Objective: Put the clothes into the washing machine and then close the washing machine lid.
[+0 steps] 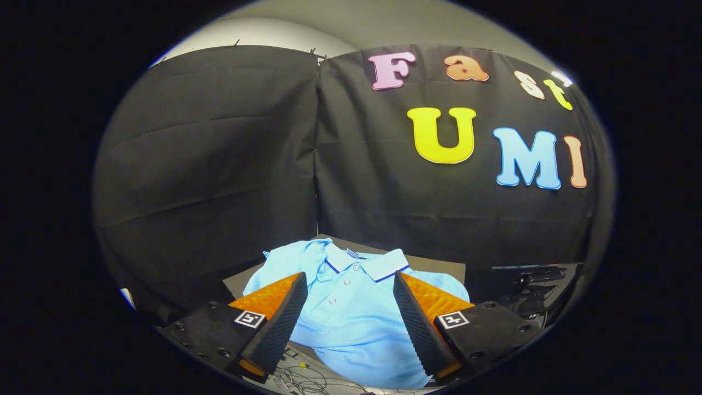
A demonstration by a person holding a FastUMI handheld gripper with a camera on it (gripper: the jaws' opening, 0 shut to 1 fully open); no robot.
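Note:
A light blue polo shirt (pixel 348 307) with a dark-trimmed collar and buttons lies crumpled on a dark grey surface (pixel 433 262), collar toward the booth's wall. My gripper (pixel 349 281) is open, held above the shirt's near part. Its two fingers stand wide apart, one over each side of the chest, and the button placket runs between them. Neither finger presses on the cloth.
A black cloth wall rises just behind the shirt. To the right of the shirt sits a dark object (pixel 529 285) with black parts, unclear in shape. Loose thin cables (pixel 307 378) lie on the surface below the fingers.

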